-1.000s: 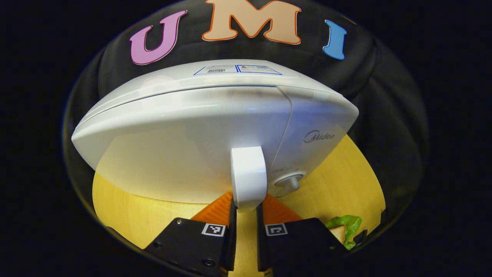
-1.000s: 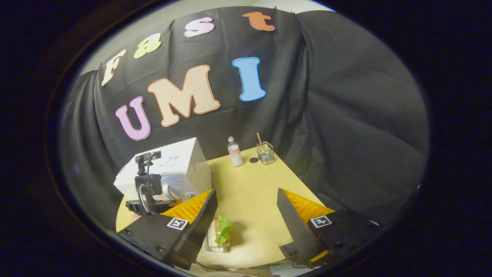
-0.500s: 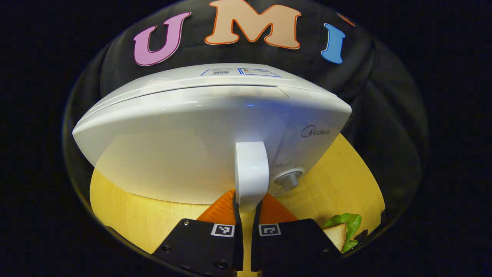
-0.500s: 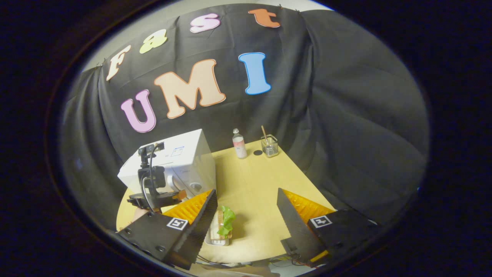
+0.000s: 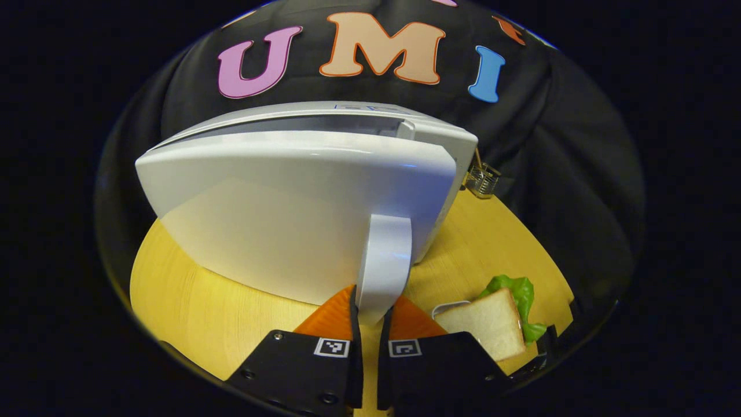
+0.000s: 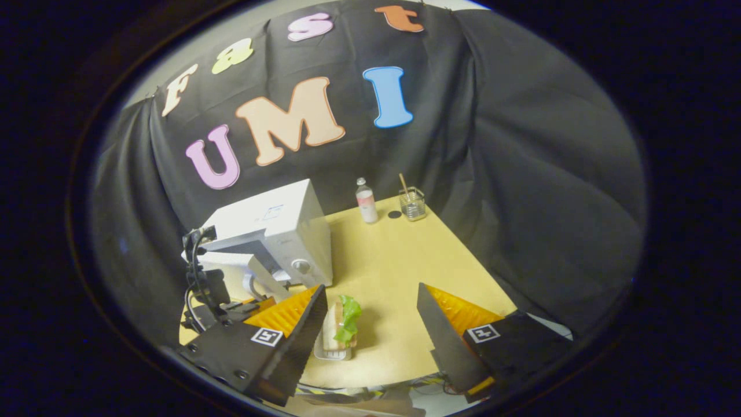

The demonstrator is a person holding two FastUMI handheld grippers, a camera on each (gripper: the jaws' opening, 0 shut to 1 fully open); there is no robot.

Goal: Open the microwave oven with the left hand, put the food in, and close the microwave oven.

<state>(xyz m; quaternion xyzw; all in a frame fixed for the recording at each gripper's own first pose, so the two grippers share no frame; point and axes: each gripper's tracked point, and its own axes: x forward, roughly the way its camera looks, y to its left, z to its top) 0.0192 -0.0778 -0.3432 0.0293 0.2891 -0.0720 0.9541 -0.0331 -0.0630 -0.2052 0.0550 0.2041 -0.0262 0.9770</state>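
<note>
The white microwave (image 6: 278, 223) stands at the table's left, its door (image 5: 289, 220) swung partly out. My left gripper (image 5: 370, 306) is shut on the door's white vertical handle (image 5: 386, 258); from the right gripper view the left gripper (image 6: 217, 298) sits low in front of the door (image 6: 231, 259). The food is a sandwich (image 5: 486, 327) with green lettuce, lying on a small white tray (image 5: 446, 305) right of the handle. In the right gripper view the sandwich (image 6: 341, 321) lies below and between the fingers of my right gripper (image 6: 370, 289), which hovers open above the table.
On the yellow table (image 6: 399, 260), at its far edge, stand a small bottle (image 6: 366, 201), a glass with a stick in it (image 6: 413, 202) and a dark round cap (image 6: 395, 214). Black cloth walls surround the table.
The left gripper closed on the handle and pulled it; the door has swung out from the microwave body. The right gripper shifted slightly, still open.
</note>
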